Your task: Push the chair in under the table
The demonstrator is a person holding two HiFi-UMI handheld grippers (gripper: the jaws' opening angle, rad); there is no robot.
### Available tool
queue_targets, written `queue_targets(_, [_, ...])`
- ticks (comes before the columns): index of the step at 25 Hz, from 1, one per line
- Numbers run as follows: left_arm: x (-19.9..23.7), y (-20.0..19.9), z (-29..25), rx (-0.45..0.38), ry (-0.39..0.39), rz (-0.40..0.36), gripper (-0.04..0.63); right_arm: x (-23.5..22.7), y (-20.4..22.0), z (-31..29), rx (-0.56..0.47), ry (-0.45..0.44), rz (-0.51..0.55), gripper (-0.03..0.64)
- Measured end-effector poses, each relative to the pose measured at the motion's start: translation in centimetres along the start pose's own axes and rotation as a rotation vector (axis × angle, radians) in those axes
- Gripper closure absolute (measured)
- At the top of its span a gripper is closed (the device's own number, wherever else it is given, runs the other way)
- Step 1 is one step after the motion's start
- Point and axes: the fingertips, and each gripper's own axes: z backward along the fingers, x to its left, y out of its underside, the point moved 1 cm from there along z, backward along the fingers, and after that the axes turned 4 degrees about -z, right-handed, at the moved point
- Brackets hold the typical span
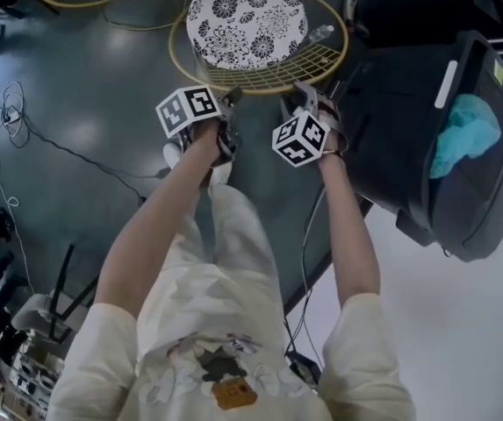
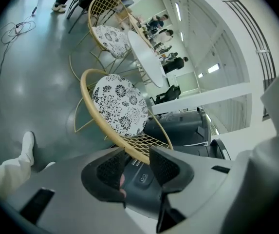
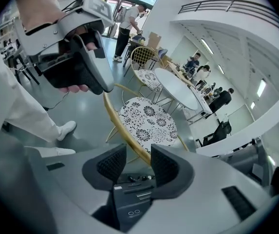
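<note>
I am standing behind the chair point(image 1: 247, 20), which is sitting out on the open floor point(image 1: 102, 103), its seat well short of the round white counter point(image 3: 178, 89) beyond it. I am holding my left gripper point(image 2: 136, 155) and my right gripper point(image 3: 137, 152) at the gold back rim point(image 3: 127, 128). The fingers point(image 2: 164, 169) are spread on both, with the rim running between them, not pinching. I am judging the push not yet begun, so the whole slide under the counter is left to do.
</note>
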Motion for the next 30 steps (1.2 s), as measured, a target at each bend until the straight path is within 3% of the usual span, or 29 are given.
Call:
queue_targets(7, [-2.2,-0.1,4.2,-0.006,0.015,-0.097,0.454,1.4,-2.7,3.3,-0.068,0.02,-0.078,0.468])
queue_targets(14, [-5.9,1.5,10.0,0.032,0.073,-0.344,0.456,0.9,-6.2,8.6,-0.179,0.082,-0.234,0.491])
queue_targets(20, [-8.9,2.1,14.2,-0.026,0.077,-0.504,0.469,2.0,-8.5,13.4,-0.28,0.091,-0.309,0.57])
queue_targets(26, [-11.0,4.0,17.8,-0.044,0.055,-0.643,0.509,3.2,-9.9,18.3,-0.371,0.056,-0.423,0.584])
queue_targets(30, [-11.7,5.5,20.0,-0.095,0.042,-0.696,0.532,4.7,-9.7,21.2,-0.397,0.021,-0.484,0.589])
